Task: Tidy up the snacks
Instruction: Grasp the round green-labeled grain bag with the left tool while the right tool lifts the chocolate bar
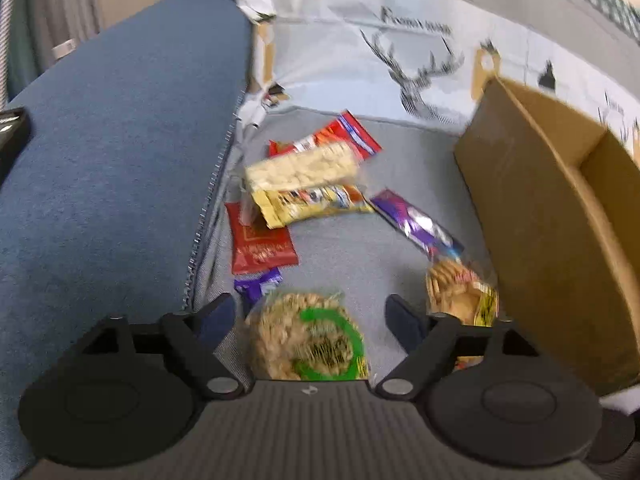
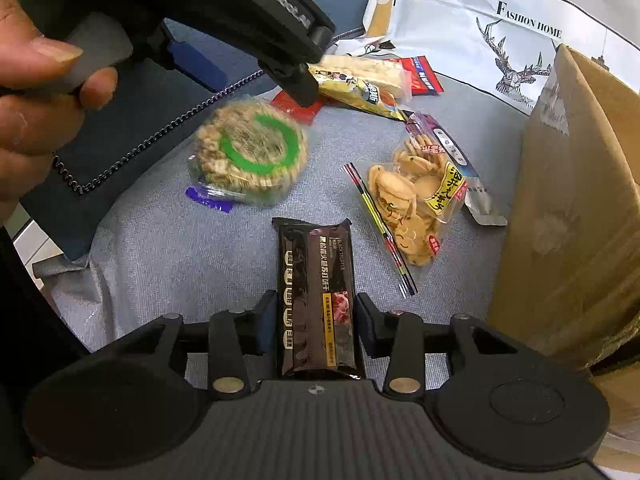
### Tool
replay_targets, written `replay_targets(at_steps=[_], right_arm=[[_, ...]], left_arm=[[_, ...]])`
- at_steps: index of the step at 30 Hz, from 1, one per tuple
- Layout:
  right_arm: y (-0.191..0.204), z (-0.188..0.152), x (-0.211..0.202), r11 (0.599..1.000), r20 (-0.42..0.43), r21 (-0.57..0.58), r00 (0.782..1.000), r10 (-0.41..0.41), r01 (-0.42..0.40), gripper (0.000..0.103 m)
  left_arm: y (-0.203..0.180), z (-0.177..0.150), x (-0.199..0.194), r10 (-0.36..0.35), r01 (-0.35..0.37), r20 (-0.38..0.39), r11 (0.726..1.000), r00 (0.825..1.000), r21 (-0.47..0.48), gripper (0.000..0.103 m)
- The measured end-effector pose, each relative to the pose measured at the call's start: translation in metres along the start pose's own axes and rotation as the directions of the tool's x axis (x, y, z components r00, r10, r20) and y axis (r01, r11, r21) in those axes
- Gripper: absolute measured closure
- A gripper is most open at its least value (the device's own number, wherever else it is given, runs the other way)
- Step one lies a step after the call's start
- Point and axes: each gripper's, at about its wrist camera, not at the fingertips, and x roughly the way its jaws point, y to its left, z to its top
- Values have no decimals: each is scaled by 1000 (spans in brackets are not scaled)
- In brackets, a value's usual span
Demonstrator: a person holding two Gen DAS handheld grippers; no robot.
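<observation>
My left gripper is open, its fingers spread wide over a round cookie pack with a green ring, which lies between them without touching; the pack also shows in the right wrist view, with the left gripper body above it. My right gripper is shut on a dark brown biscuit pack, fingers pressing both its sides. A clear bag of small biscuits lies to the right; it also shows in the left wrist view.
A cardboard box stands at the right, also in the right wrist view. Further back lie a pale cracker pack, a yellow pack, red packs and a purple bar. A blue cushion is left.
</observation>
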Motion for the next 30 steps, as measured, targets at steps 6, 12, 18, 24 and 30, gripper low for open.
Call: replay_targets(at_steps=[6, 12, 18, 24, 30], right_arm=[[1, -1, 0, 1000, -1, -5, 1000, 0, 0, 55], [2, 0, 0, 1000, -1, -5, 1000, -1, 1, 54], [2, -1, -1, 1000, 5, -8, 1000, -4, 4, 54], [3, -3, -2, 1000, 20, -10, 1000, -13, 13, 62], [2, -4, -6, 1000, 48, -11, 998, -27, 28, 62]], left_arm=[[-22, -12, 19, 82, -72, -73, 990, 994, 124, 5], [-30, -15, 31, 83, -69, -92, 987, 992, 145, 5], [-35, -14, 39, 104, -87, -100, 982, 990, 167, 6], [-32, -14, 37, 98, -83, -93, 984, 991, 156, 20], [-21, -6, 22, 66, -63, -33, 995, 997, 76, 21]])
